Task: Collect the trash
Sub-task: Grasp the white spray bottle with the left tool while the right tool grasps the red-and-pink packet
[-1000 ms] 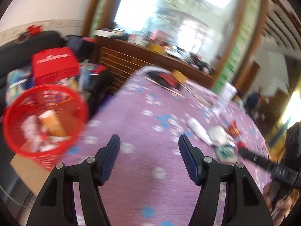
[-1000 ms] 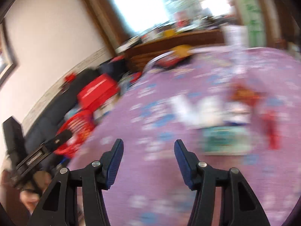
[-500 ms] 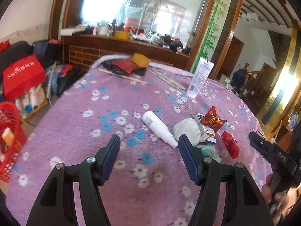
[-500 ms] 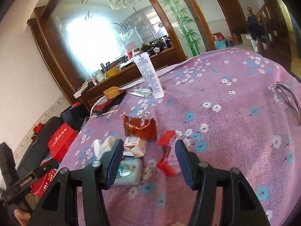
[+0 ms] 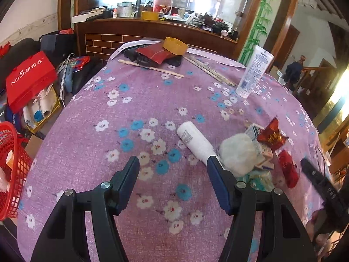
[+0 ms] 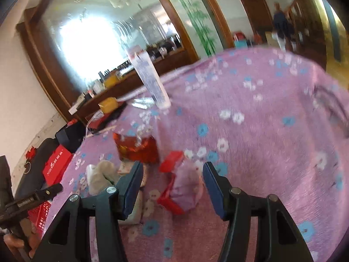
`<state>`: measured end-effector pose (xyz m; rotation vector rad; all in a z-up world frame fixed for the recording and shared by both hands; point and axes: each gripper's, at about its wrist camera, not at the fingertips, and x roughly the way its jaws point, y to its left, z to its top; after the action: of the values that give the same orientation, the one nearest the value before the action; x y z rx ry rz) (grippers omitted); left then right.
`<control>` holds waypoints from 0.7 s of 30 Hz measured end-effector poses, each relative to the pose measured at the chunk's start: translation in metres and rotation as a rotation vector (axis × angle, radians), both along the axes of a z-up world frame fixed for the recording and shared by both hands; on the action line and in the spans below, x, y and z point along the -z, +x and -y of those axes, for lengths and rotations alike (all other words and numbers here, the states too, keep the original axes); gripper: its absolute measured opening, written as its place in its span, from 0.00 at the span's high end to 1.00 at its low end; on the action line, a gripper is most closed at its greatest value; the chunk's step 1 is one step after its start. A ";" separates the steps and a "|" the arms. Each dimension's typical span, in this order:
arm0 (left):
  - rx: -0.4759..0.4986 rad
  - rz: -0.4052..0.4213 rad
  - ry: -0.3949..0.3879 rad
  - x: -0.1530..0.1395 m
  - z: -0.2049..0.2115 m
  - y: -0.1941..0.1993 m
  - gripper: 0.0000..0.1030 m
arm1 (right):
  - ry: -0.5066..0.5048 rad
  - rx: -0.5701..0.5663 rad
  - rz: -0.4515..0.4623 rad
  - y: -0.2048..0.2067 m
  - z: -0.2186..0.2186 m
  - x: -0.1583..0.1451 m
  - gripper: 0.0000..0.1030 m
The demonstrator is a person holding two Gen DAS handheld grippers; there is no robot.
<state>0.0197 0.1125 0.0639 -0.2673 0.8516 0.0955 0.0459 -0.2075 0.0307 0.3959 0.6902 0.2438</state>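
A trash pile lies on the purple flowered tablecloth [image 5: 135, 100]: a small white bottle [image 5: 194, 140] on its side, a crumpled white tissue [image 5: 237, 152], a small carton [image 5: 259, 144], a red snack packet [image 5: 271, 134] and a red wrapper [image 5: 288, 169]. My left gripper [image 5: 172, 182] is open and empty, its right finger just short of the bottle's neck. My right gripper [image 6: 172, 186] is open, low over the red wrapper [image 6: 172, 187], which lies between its fingers. The red snack packet [image 6: 137, 146] and tissue [image 6: 102, 174] lie beyond it. A red basket [image 5: 11, 170] stands off the table's left edge.
A tall white tube [image 5: 254, 72] stands upright further back on the table. Chopsticks [image 5: 150, 68], a red pouch [image 5: 156, 53] and a yellow box [image 5: 175, 45] lie at the far end. A red bag [image 5: 28, 78] and clutter sit on the floor at left.
The left gripper swung right from the red basket to face the trash pile and moved closer. The right gripper closed in on the pile and dropped over the red wrapper.
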 end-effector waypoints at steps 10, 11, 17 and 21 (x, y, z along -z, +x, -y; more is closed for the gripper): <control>0.034 -0.087 0.010 0.003 0.011 0.025 0.39 | -0.002 0.024 -0.096 0.016 0.005 0.007 0.40; 0.033 -0.095 0.004 0.003 0.011 0.026 0.39 | -0.015 0.027 -0.095 0.016 0.005 0.004 0.40; 0.027 -0.121 -0.013 0.002 0.012 0.026 0.39 | -0.068 -0.025 -0.119 0.017 0.002 -0.011 0.40; 0.016 -0.135 -0.036 0.002 0.012 0.024 0.39 | -0.073 -0.057 -0.156 0.014 -0.002 -0.011 0.40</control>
<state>0.0437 0.1005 0.0622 -0.2901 0.9901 0.0844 0.0601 -0.2056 0.0415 0.3277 0.8621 0.2421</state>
